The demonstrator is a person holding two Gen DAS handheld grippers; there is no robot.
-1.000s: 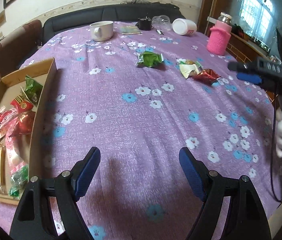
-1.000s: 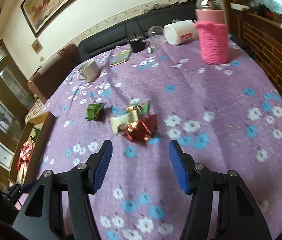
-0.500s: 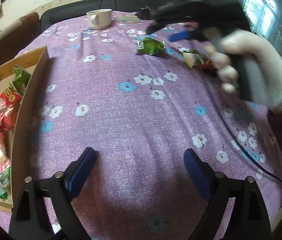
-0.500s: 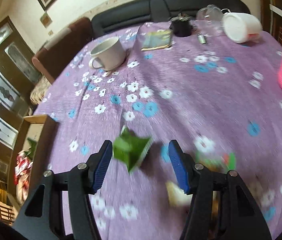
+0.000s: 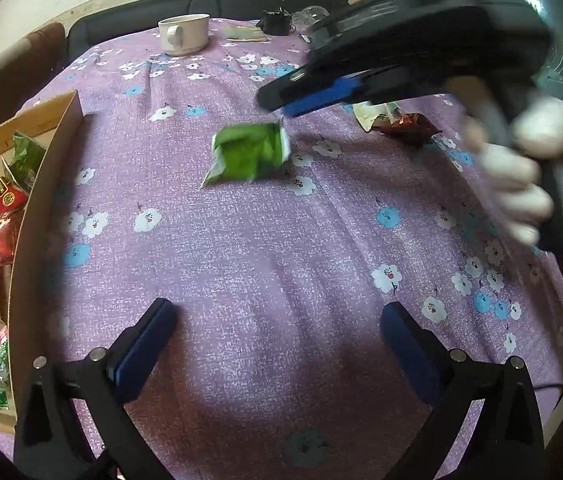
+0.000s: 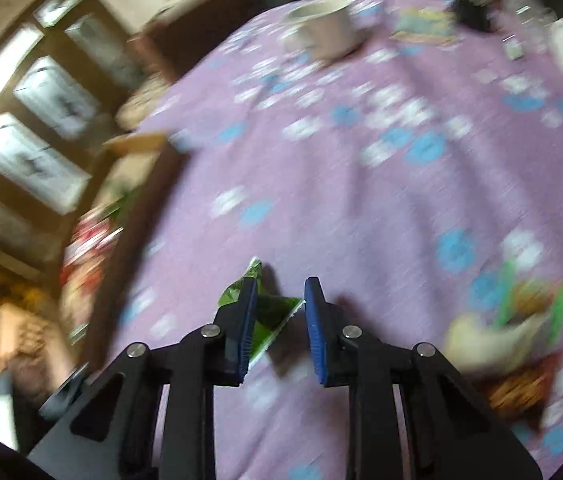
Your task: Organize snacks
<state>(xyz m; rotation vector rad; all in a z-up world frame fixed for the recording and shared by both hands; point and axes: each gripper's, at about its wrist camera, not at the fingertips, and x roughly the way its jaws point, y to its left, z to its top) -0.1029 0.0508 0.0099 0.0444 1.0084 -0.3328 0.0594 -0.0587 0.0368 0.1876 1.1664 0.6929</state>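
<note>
A green snack packet (image 5: pixel 247 154) hangs just off the purple flowered tablecloth, pinched by its right edge in my right gripper (image 5: pixel 285 110). In the right wrist view the packet (image 6: pixel 271 312) sits between the narrowed blue pads, with the gripper (image 6: pixel 279 320) closed on it. My left gripper (image 5: pixel 277 344) is wide open and empty, low over the near part of the table. A cardboard box (image 5: pixel 61 120) with several red and green snacks stands at the left edge. More snack packets (image 5: pixel 397 122) lie on the cloth to the right.
A white mug (image 5: pixel 183 34), a flat booklet (image 5: pixel 245 34), a small black object (image 5: pixel 277 22) and a glass jar (image 5: pixel 313 14) stand at the far side. The right wrist view (image 6: pixel 321 32) is motion-blurred. A dark sofa runs behind the table.
My right gripper has closed on the green packet and carried it left and nearer, toward the box. The left gripper has barely moved.
</note>
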